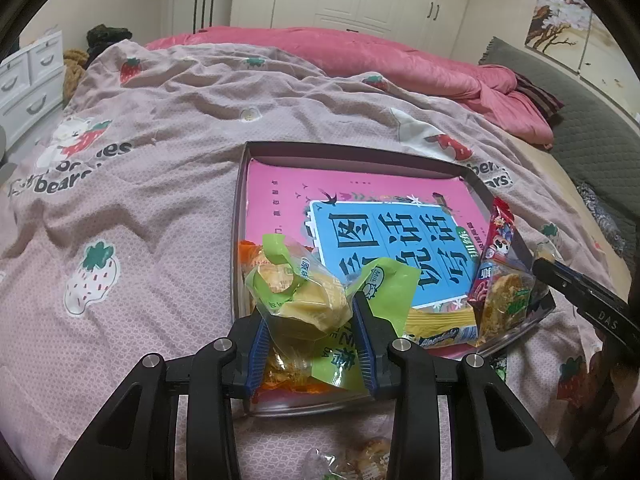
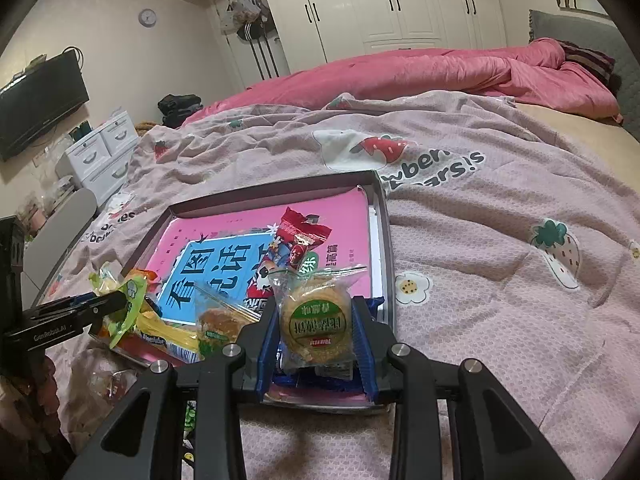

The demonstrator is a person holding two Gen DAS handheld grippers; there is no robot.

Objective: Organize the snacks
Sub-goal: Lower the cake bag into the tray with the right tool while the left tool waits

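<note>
My left gripper point(image 1: 311, 307) is shut on a green and yellow snack packet point(image 1: 308, 280), held over the near corner of a shallow grey-rimmed box point(image 1: 239, 216). A pink book with a blue panel point(image 1: 360, 204) lines the box. My right gripper point(image 2: 316, 306) is shut on a clear packet with a round pastry and green label point(image 2: 314, 322), above the box's near edge point(image 2: 387, 240). In the box lie a red packet point(image 2: 301, 238), another pastry packet point(image 2: 216, 322) and a yellow packet point(image 1: 438, 320). The left gripper point(image 2: 106, 304) shows at the left of the right wrist view.
The box rests on a pale pink strawberry-print bedspread point(image 1: 140, 208). A loose snack packet point(image 1: 362, 456) lies on the bedspread in front of the box. A rumpled pink duvet point(image 1: 360, 56) fills the far side of the bed. White drawers point(image 2: 104, 152) stand beyond the bed's left edge.
</note>
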